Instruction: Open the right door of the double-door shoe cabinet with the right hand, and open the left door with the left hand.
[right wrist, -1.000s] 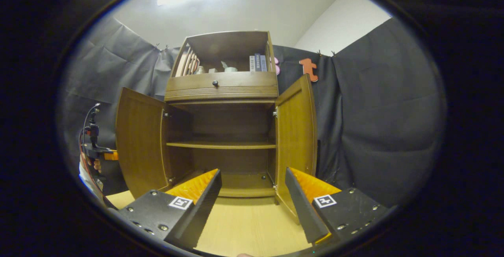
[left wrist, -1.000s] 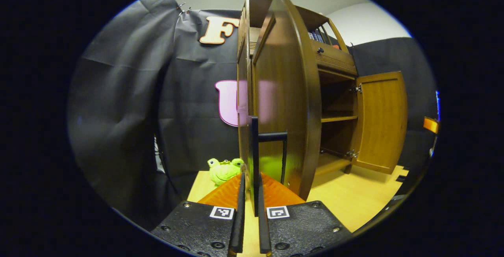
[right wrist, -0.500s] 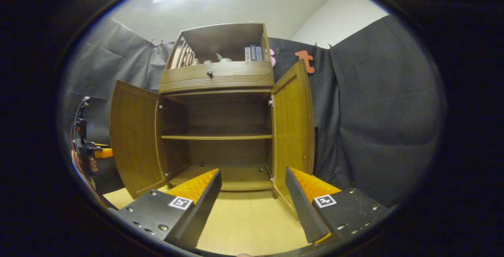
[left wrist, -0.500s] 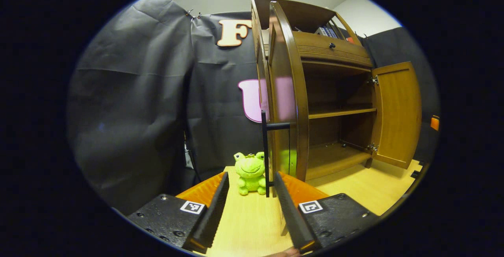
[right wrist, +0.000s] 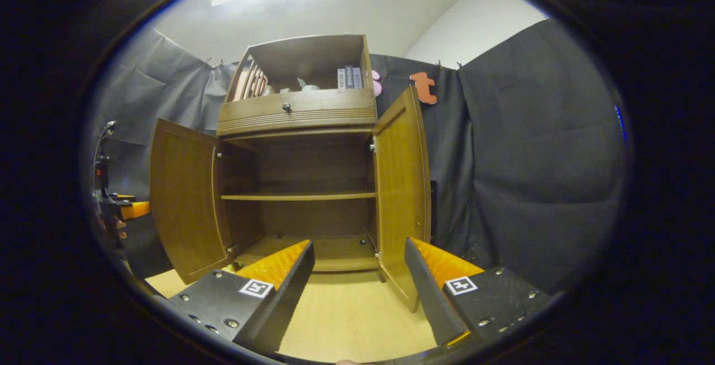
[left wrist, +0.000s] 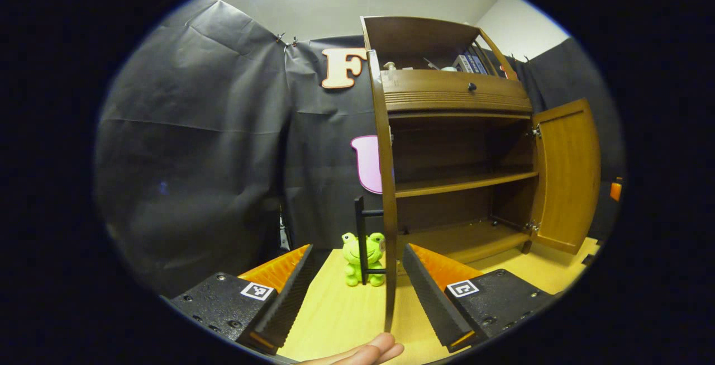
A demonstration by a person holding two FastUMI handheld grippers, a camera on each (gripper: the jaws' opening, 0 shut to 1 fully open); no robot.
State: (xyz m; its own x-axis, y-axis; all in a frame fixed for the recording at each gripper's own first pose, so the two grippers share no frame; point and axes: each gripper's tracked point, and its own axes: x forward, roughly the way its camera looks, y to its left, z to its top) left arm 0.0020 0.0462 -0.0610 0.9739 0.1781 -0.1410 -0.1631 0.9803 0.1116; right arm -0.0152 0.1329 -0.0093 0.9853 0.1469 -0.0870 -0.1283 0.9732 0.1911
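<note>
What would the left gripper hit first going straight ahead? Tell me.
Most likely the left door, seen edge-on just ahead between the open fingers of the left gripper, with its black handle beside it. The green frog toy sits farther back; depth is uncertain.

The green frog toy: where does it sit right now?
In the left gripper view, the green frog toy sits on the wooden floor behind the left door's black handle, just left of the edge-on left door.
</note>
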